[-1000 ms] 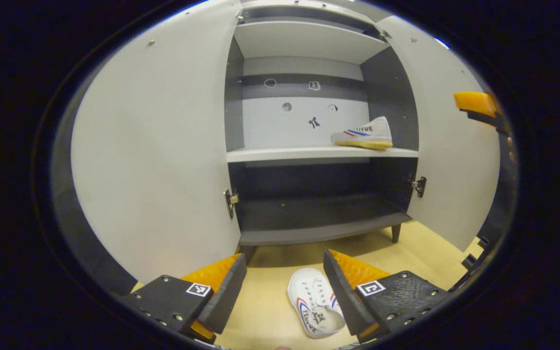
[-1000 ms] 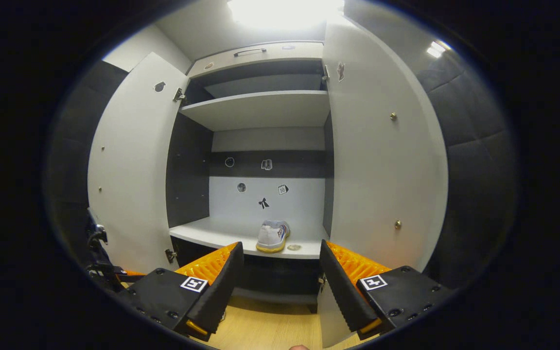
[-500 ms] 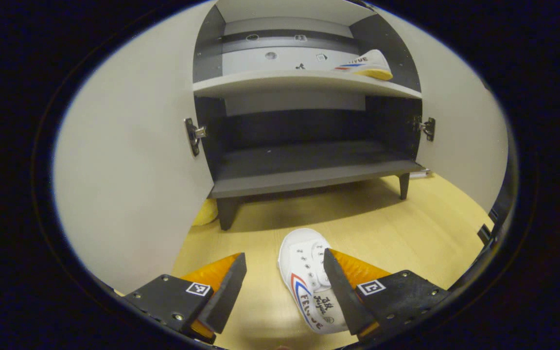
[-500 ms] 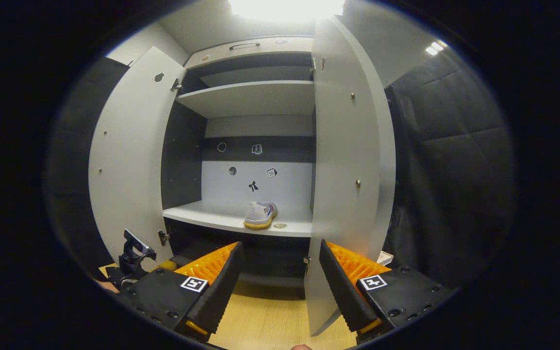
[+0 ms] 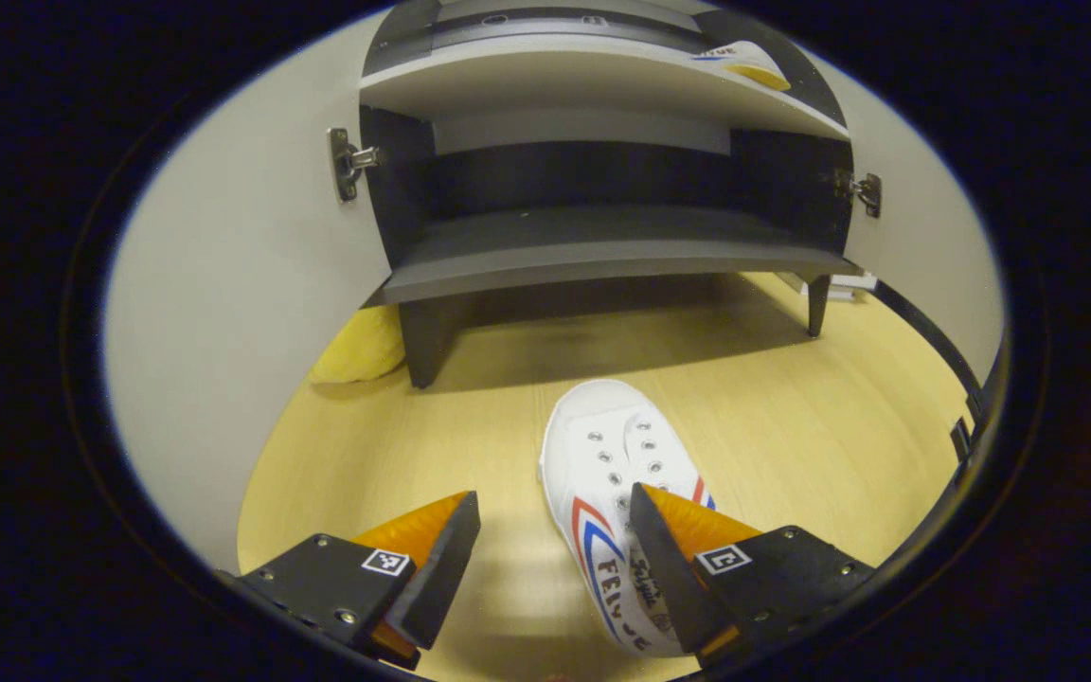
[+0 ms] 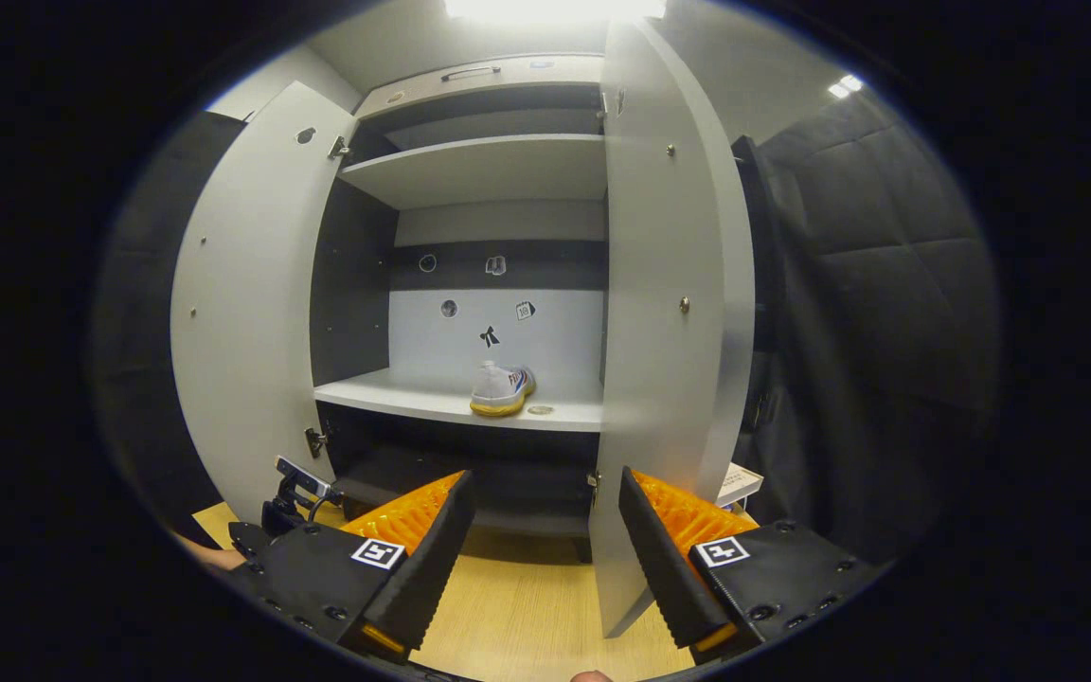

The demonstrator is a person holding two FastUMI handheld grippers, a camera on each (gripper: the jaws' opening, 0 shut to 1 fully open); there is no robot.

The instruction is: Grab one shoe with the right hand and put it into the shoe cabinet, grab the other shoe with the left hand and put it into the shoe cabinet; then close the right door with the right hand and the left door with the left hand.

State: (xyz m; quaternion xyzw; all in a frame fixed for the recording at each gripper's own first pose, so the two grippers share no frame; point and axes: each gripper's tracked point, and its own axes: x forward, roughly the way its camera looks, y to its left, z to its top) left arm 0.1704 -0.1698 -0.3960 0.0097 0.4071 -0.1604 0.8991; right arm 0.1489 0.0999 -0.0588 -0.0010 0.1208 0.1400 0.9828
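Observation:
A white shoe [image 5: 602,464] with red and blue stripes lies on the wooden floor in front of the cabinet, toe toward it. My left gripper [image 5: 553,494] hangs open just above its heel end; the right finger overlaps the shoe and the left finger is beside it. The other shoe [image 6: 500,390] stands on the cabinet's middle shelf [image 6: 394,398], also seen in the left gripper view as the shelved shoe [image 5: 744,59]. My right gripper [image 6: 544,476] is open and empty, back from the cabinet, facing the edge of the right door [image 6: 669,332].
Both cabinet doors stand open: the left door [image 5: 223,313] and the right door [image 5: 924,218]. The dark bottom shelf [image 5: 602,251] is bare. A yellow soft thing [image 5: 361,346] lies by the cabinet's left leg. The left gripper [image 6: 295,493] shows low at the left.
My left gripper has dropped and tilted down toward the shoe on the floor, which now looks larger and closer. My right gripper has drawn back from the cabinet and shifted right.

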